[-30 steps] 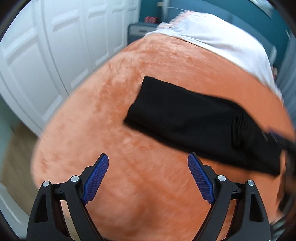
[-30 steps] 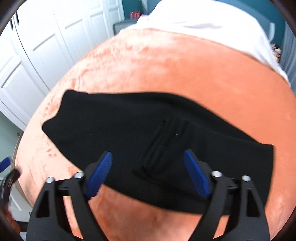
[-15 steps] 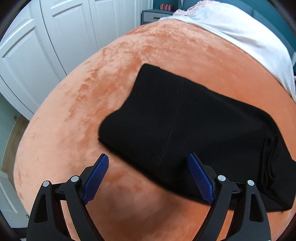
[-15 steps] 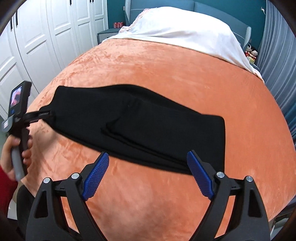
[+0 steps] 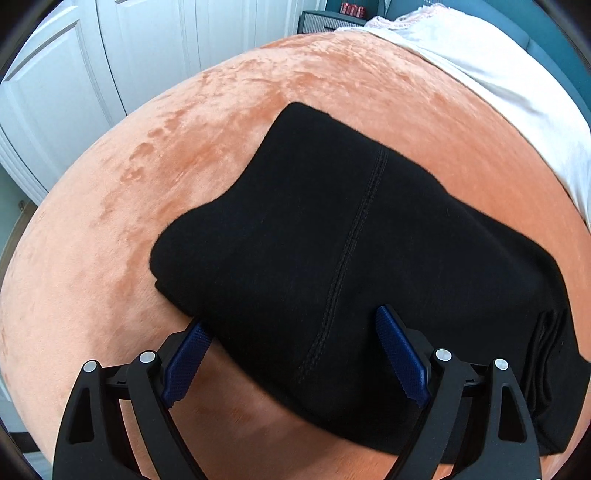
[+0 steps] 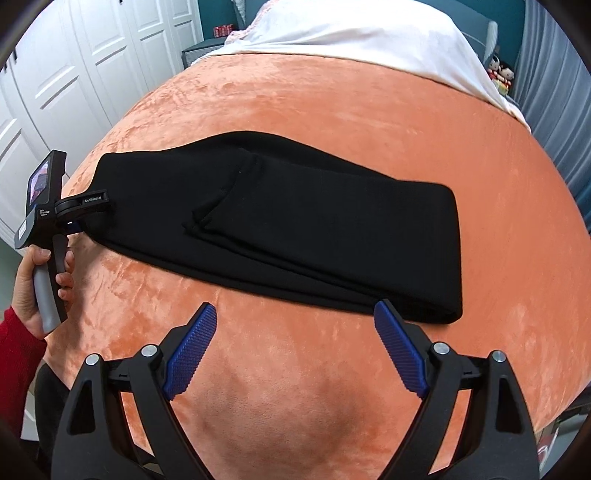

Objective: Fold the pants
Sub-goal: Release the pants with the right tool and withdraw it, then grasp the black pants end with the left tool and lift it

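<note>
Black pants (image 5: pixel 332 229), folded into a long band, lie across the orange blanket (image 5: pixel 110 236). My left gripper (image 5: pixel 291 319) is open at their left end. Its left pad (image 5: pixel 184 358) is partly hidden by the near hem and its right pad (image 5: pixel 400 354) is over the cloth. In the right wrist view the pants (image 6: pixel 314 221) stretch from left to right. My right gripper (image 6: pixel 295 306) is open over bare blanket (image 6: pixel 280 369) just short of their near edge, its right fingertip by the right end. The left gripper (image 6: pixel 79 208) also shows there, held by a hand (image 6: pixel 33 284).
White wardrobe doors (image 6: pixel 74 74) stand close along the bed's left side. A white sheet (image 6: pixel 351 33) covers the far end under a teal headboard. Grey curtains (image 6: pixel 554 92) hang on the right, with small dolls (image 6: pixel 500 72) beside them. A red sleeve (image 6: pixel 14 354) sits at lower left.
My left gripper has dropped down and in onto the pants' left end, which now fills its view. My right gripper has slid right along the pants and off the cloth onto the blanket.
</note>
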### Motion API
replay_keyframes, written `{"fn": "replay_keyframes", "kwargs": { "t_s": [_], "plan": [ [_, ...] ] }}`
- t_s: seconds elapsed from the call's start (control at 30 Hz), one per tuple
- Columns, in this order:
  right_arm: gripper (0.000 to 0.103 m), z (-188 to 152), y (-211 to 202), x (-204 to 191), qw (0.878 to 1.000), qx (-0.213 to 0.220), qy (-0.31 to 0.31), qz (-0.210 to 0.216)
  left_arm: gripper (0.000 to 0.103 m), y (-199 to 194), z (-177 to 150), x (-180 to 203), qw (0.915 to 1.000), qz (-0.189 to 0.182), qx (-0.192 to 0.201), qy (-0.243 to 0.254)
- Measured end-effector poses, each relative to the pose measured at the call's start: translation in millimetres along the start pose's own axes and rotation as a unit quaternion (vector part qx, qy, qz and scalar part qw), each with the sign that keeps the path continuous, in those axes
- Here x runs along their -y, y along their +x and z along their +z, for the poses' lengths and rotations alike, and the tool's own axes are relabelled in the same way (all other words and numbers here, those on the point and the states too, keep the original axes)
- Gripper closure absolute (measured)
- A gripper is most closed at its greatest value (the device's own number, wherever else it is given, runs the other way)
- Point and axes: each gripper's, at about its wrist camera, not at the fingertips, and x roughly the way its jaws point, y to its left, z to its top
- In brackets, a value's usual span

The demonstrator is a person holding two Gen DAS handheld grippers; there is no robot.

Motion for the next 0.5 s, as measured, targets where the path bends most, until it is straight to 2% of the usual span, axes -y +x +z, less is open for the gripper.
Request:
{"fn": "replay_keyframes", "kwargs": {
  "t_s": [0.03,0.13,0.17,0.2,0.33,0.4,0.5],
  "plan": [
    [0.017,-0.7,0.6,1.9,1.000,-0.001,0.002,0.000,0.018,-0.1,1.6,-0.2,1.0000,-0.003,0.003,-0.004],
    [0.017,-3.5,2.6,4.5,1.000,-0.007,0.005,-0.001,0.033,-3.1,4.4,-3.3,0.9996,-0.009,0.014,-0.022],
    [0.017,-4.7,3.0,5.1,1.000,-0.008,0.005,-0.003,0.041,-3.6,5.7,-3.5,0.9996,-0.007,0.017,-0.023],
    [0.017,-5.5,3.5,6.0,1.000,-0.009,0.004,-0.003,0.051,-3.9,6.8,-2.7,0.9996,-0.003,0.020,-0.020],
    [0.016,-8.2,6.9,10.5,1.000,-0.017,0.010,-0.003,0.065,-7.6,9.4,2.4,0.9995,0.011,0.029,0.001],
    [0.016,-9.6,8.4,13.7,1.000,-0.018,0.014,-0.003,0.078,-11.2,7.8,7.4,0.9989,0.019,0.039,0.020],
    [0.016,-10.8,10.7,17.4,1.000,-0.022,0.019,-0.002,0.089,-17.2,7.7,14.8,0.9980,0.020,0.050,0.034]
  ]
}}
